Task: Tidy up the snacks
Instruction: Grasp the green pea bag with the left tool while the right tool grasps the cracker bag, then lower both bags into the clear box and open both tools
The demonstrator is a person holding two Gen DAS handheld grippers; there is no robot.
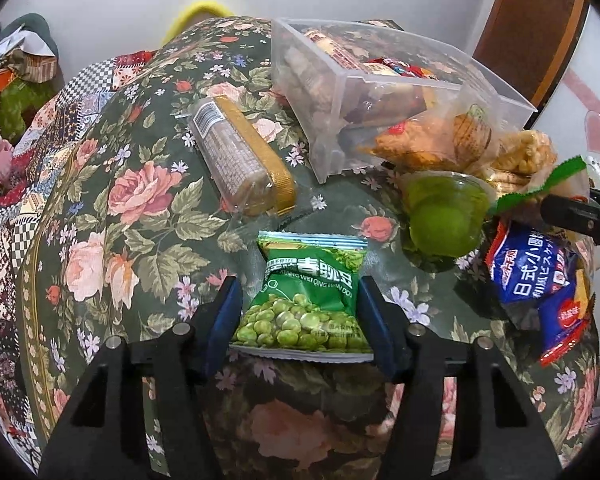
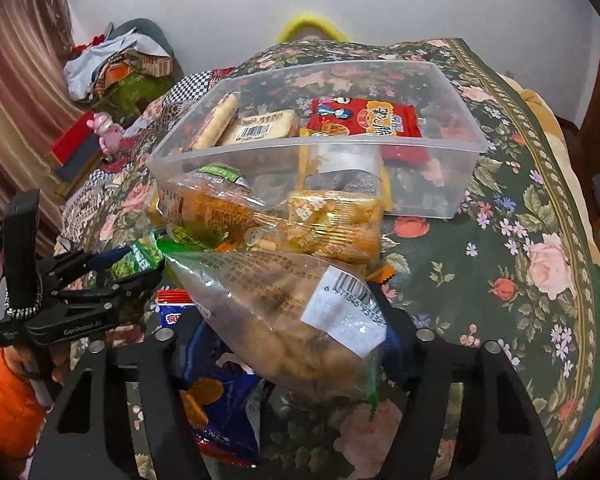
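Reaching low over the floral surface (image 1: 112, 184), the left claw (image 1: 300, 304) clamps a green pea packet (image 1: 304, 304) between its blue pads. The right claw (image 2: 296, 320), level and pointing toward the clear plastic bin (image 2: 476, 148), grips a clear snack bag (image 2: 284, 312) near the bin's front wall.

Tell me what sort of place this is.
Probably a lived-in room at home, not a lab: a floral tablecloth covers the table, a heap of clothes lies by the wall, and a striped curtain hangs on the left.
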